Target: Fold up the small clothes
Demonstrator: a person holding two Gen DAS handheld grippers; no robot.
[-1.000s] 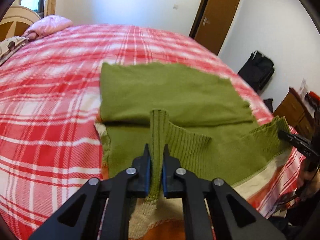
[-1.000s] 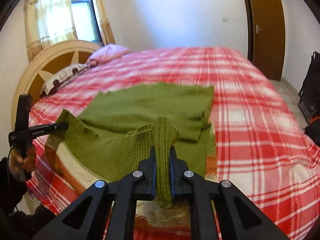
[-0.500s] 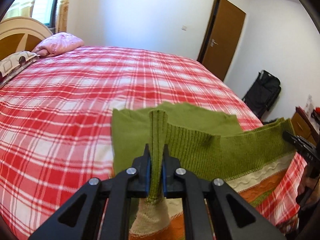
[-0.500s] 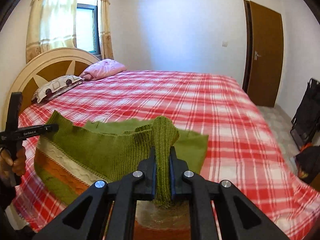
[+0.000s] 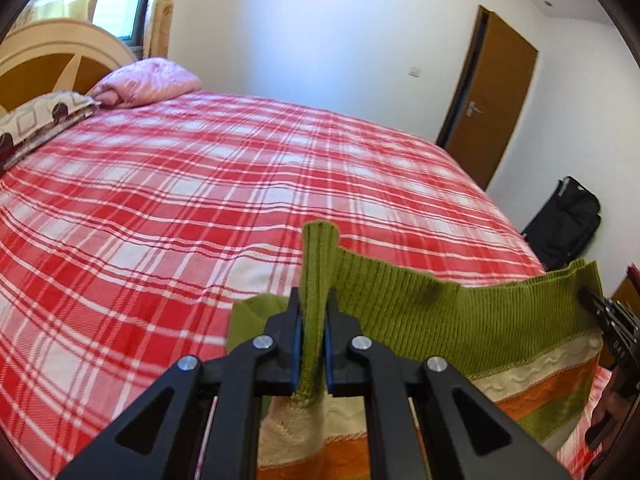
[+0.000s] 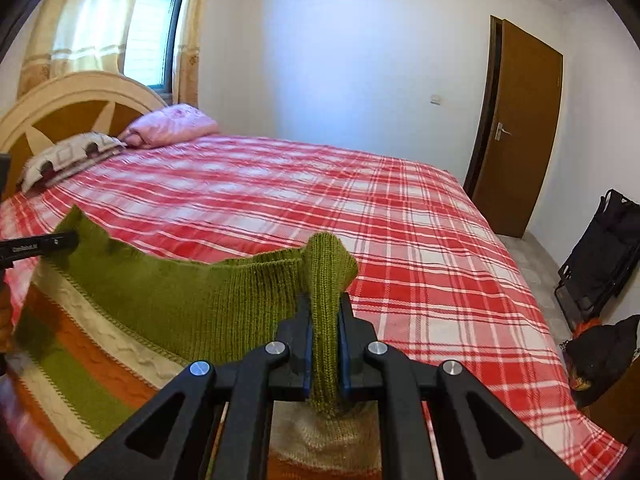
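Note:
A small knitted sweater with an olive-green ribbed hem and cream, orange and green stripes hangs stretched between both grippers above the red plaid bed. My left gripper is shut on one hem corner. My right gripper is shut on the other hem corner of the sweater. The right gripper also shows at the right edge of the left wrist view, and the left gripper at the left edge of the right wrist view. The sweater's lower part hangs below, mostly hidden.
A pink pillow and a patterned pillow lie by the headboard. A brown door stands at the far right. Black bags sit on the floor right of the bed.
Both grippers have lifted the sweater's hem up off the bed. The folded green part that lay flat on the bed has risen out of view, and the striped part now hangs.

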